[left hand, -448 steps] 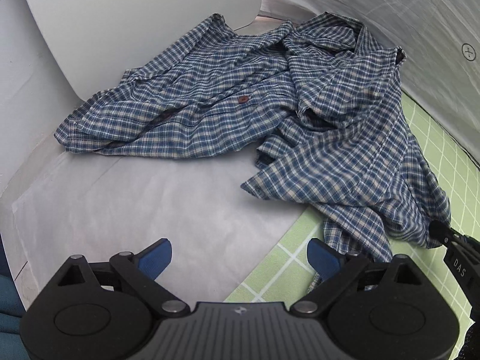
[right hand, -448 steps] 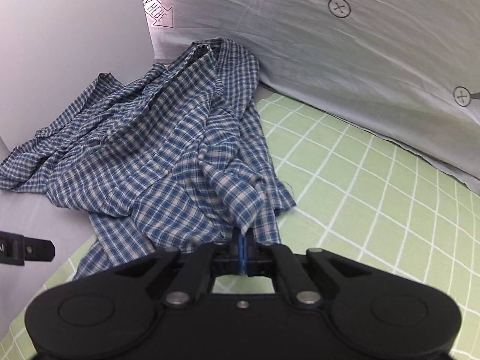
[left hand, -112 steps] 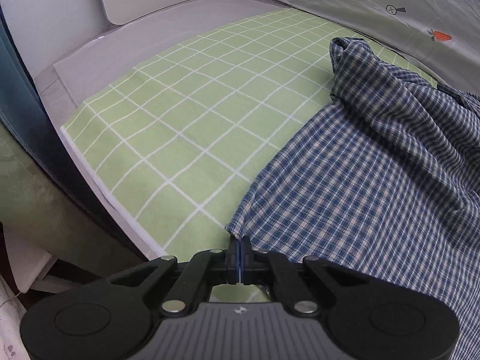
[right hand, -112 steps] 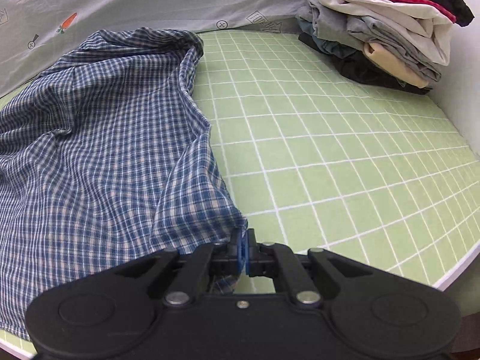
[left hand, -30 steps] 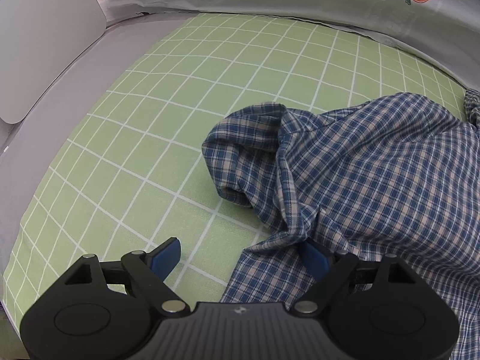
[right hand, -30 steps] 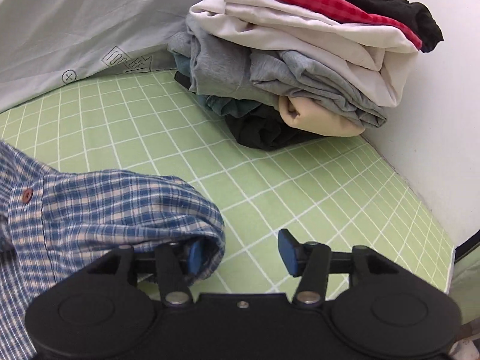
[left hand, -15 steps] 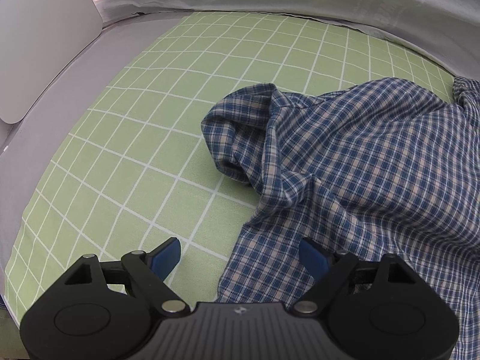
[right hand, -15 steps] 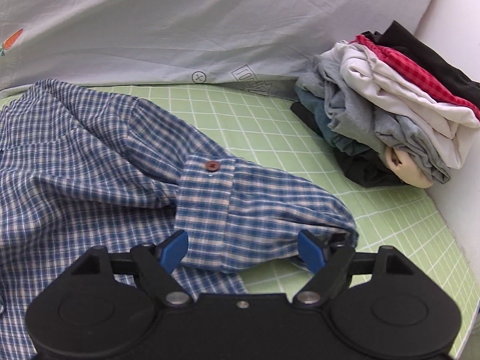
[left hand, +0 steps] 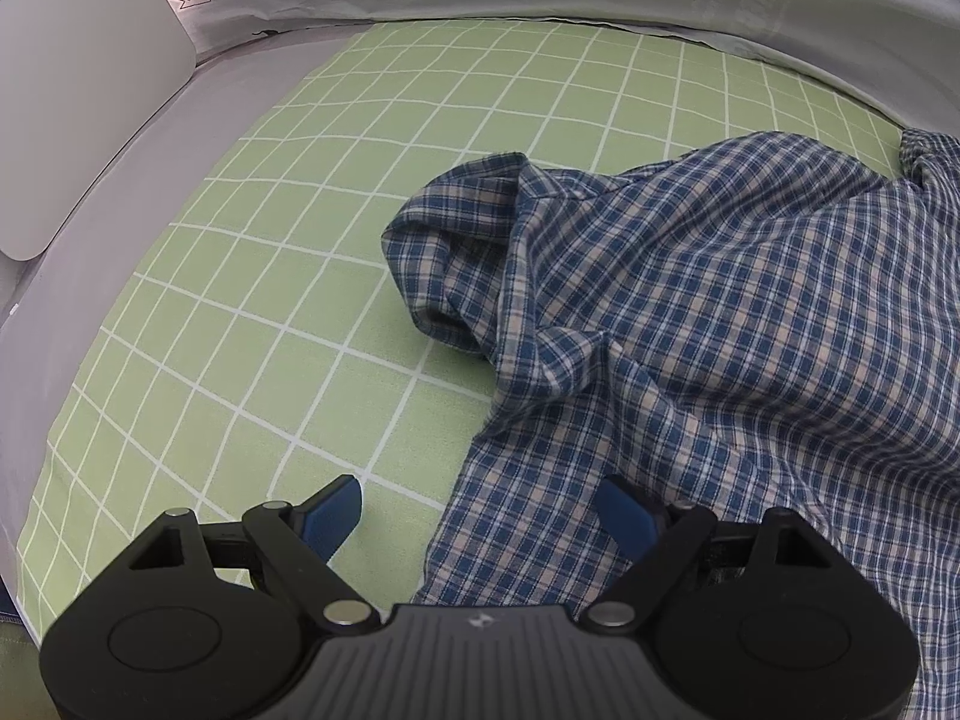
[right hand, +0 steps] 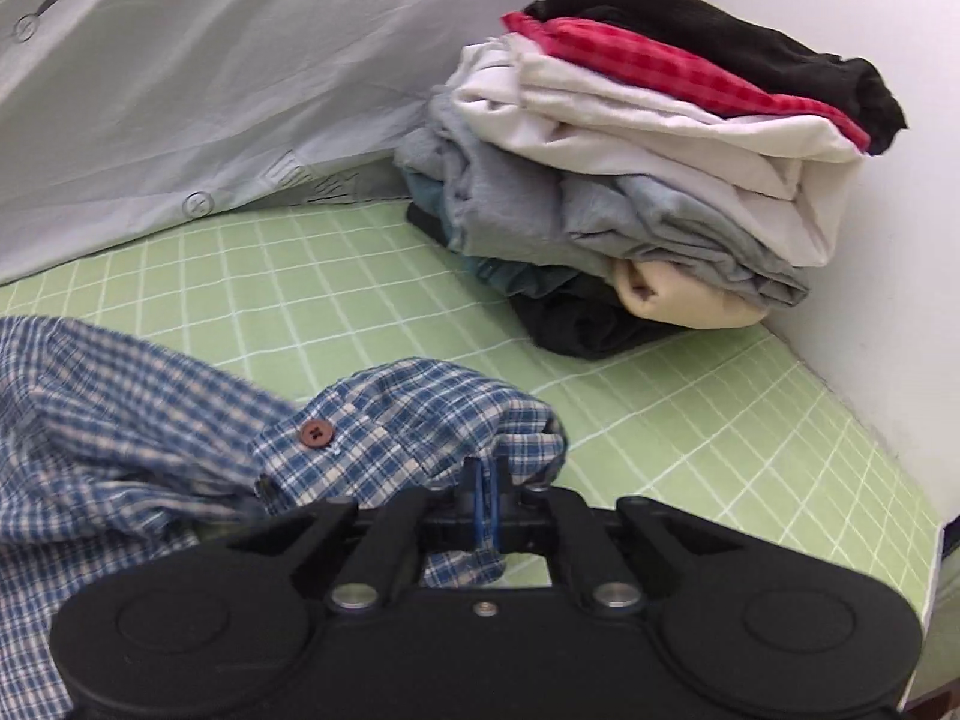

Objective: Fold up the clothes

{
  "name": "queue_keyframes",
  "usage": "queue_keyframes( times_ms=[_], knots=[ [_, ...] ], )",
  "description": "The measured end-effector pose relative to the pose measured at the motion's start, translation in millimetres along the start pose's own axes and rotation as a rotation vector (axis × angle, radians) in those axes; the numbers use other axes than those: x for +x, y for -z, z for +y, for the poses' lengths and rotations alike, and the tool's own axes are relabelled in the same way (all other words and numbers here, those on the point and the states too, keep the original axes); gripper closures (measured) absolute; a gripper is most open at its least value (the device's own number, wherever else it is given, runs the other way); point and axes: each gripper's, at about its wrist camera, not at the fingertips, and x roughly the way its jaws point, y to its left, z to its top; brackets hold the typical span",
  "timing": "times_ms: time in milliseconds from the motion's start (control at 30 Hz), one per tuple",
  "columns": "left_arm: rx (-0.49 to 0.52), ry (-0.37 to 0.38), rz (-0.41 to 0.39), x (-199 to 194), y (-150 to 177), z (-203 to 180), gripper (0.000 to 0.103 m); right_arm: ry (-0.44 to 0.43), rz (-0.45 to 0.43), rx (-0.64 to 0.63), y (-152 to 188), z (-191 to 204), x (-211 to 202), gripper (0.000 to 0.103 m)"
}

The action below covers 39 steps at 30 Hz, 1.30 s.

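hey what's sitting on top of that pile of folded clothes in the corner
A black garment tops the pile of folded clothes, with a red checked one under it. Lower layers show only their edges.

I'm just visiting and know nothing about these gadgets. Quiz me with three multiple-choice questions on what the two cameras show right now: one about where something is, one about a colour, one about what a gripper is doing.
1. Where is the pile of folded clothes?
A. On the green checked sheet, against the white wall
B. On top of the plaid shirt
C. In a basket on the floor

2. What colour is the button on the plaid shirt's cuff?
A. White
B. Reddish brown
C. Yellow

3. What is the right gripper doing?
A. Hanging open above bare sheet
B. Closed on the shirt's cuff
C. Gripping the red garment

Answers:
1. A, the pile sits on the sheet in the far corner by the wall.
2. B, a reddish-brown round button shows on the cuff.
3. B, its blue pads meet with plaid cloth pinched between them, while the left gripper stands open.
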Motion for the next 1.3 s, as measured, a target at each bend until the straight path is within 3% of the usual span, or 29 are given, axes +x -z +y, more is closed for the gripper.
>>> queue_keyframes(
  times_ms=[133, 167, 233, 267, 300, 367, 467, 767, 933, 1100, 1200, 1300],
  knots=[
    [0.013, -0.003, -0.011, -2.6, 0.7, -1.9, 0.017, 0.204, 0.027, 0.062, -5.4, -31.9, 16.4, 0.097],
    [0.017, -0.004, -0.014, -3.5, 0.9, -2.2, 0.017, 0.230, 0.037, 0.062, -5.3, -35.0, 17.3, 0.091],
    [0.010, -0.003, -0.016, -4.3, 2.1, 0.0, 0.016, 0.245, 0.008, 0.041, -0.9, -30.8, 9.1, 0.058],
    [0.005, -0.005, -0.019, -5.0, 2.2, 1.5, 0.016, 0.249, -0.017, 0.017, 2.2, -24.8, 2.7, 0.032],
    [0.000, -0.007, -0.023, -5.8, 2.2, 3.1, 0.016, 0.252, -0.043, -0.010, 5.4, -18.1, -4.2, 0.020],
    [-0.015, -0.004, -0.041, -10.7, -1.2, 7.2, 0.017, 0.211, -0.069, -0.058, 11.1, -1.0, -16.6, 0.017],
    [-0.038, 0.001, -0.070, -18.2, -6.6, 13.5, 0.017, 0.088, -0.074, -0.062, 17.6, 26.8, -32.2, 0.002],
    [-0.019, 0.078, -0.152, -35.6, -32.9, 18.8, 0.017, -0.348, -0.022, -0.306, 45.2, 141.5, -52.9, 0.001],
    [0.112, 0.191, -0.198, -30.2, -55.2, 0.5, 0.017, -0.385, 0.020, -0.406, 63.2, 171.8, -53.6, 0.001],
    [0.157, 0.245, -0.186, -7.6, -80.0, -22.1, 0.018, -0.380, 0.059, -0.355, 65.0, 163.7, -49.0, 0.000],
    [0.174, 0.257, -0.165, 6.5, -91.5, -33.9, 0.032, -0.360, 0.085, -0.310, 64.1, 153.7, -45.3, 0.000],
    [0.155, 0.320, -0.121, 19.5, -98.4, -39.8, 0.069, -0.342, 0.105, -0.277, 63.3, 144.0, -41.7, 0.000]
  ],
)
